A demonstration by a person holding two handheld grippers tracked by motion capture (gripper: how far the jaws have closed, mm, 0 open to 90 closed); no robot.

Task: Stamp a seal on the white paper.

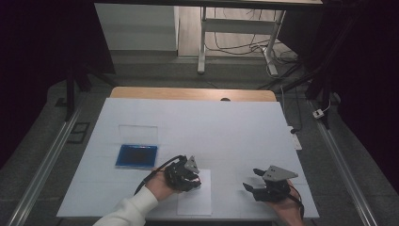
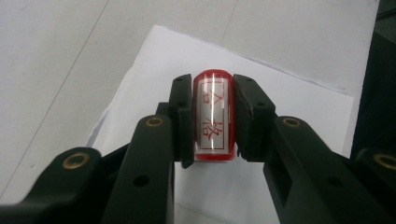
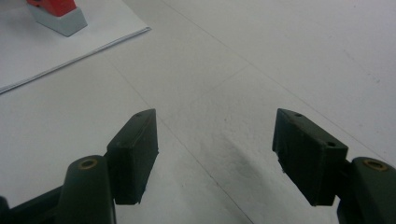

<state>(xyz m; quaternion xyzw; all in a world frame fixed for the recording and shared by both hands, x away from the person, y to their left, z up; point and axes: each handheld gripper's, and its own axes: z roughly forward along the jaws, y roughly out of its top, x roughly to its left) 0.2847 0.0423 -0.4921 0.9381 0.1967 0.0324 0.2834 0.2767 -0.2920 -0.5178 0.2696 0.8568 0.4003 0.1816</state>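
- Room: dim; a table (image 1: 141,117) under a white cover, with a desk frame and cables on the floor beyond it.
- Paper (image 1: 195,200): a white sheet at the near edge, between the two hands and closer to the left one.
- Ink pad (image 1: 136,156): a blue tray, open, with its clear lid (image 1: 137,131) lying just behind it; both sit left of and beyond the paper.
- Left gripper (image 2: 213,116): jaws closed on the stamp (image 2: 213,116), one pad on each long side. It sits over the paper's upper left part.
- Stamp: red body with a clear label bearing red characters. Its long axis runs along the jaws, pointing away from the hand. In the right gripper view its red-and-grey end (image 3: 56,14) appears to rest on the paper, though contact is not certain.
- Right gripper (image 3: 215,154): jaws wide apart, holding nothing, above bare cover to the right of the paper and well apart from the stamp.
- Key relation: the paper lies directly under the stamp, and the ink pad lies to the left and beyond. The left hand is the nearer to both.
- Judgement: stamping is the step in hand; pressing straight down would mark the sheet.
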